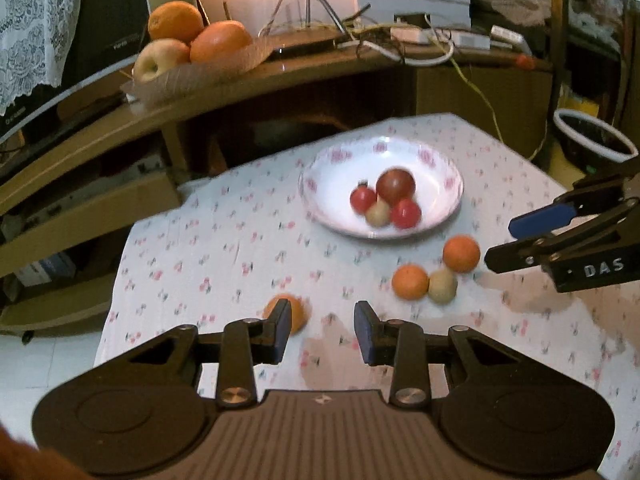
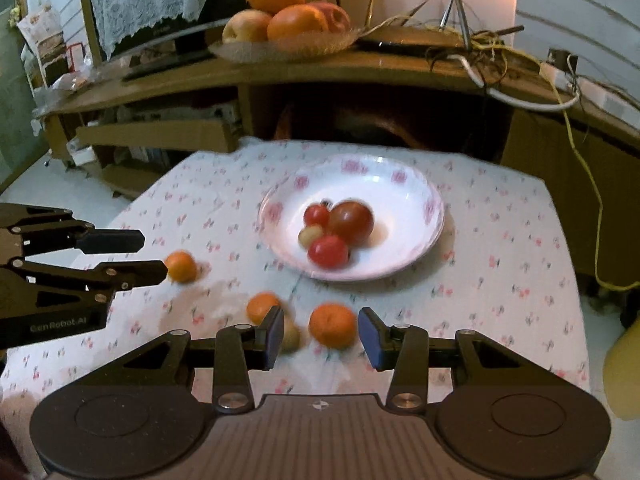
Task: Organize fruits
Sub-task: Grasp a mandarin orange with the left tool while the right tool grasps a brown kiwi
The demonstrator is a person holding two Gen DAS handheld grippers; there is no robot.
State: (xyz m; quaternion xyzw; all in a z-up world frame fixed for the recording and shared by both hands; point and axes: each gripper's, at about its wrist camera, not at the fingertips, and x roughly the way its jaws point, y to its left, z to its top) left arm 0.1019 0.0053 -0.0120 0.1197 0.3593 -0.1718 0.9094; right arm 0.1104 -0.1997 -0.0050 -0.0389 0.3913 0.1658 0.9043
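A white flowered bowl (image 1: 320,184) (image 2: 416,200) on the floral tablecloth holds three red fruits (image 1: 395,186) (image 2: 352,222) and a small tan one (image 1: 378,213). Three small oranges and a tan fruit (image 1: 442,286) (image 2: 291,336) lie loose on the cloth. My left gripper (image 1: 322,330) is open and empty above the cloth; one orange (image 1: 298,312) (image 2: 182,266) sits behind its left finger. My right gripper (image 2: 319,336) is open, with an orange (image 2: 333,326) (image 1: 461,253) between its fingers, apart from both pads. Another orange (image 2: 261,306) (image 1: 410,281) lies at its left finger.
A wooden shelf unit (image 1: 280,76) (image 2: 360,68) stands behind the table with a tray of large oranges and apples (image 1: 188,36) (image 2: 288,16) and tangled cables (image 1: 416,40). A white-rimmed bin (image 1: 592,140) stands at the right. The table's left edge (image 1: 116,280) drops to the tiled floor.
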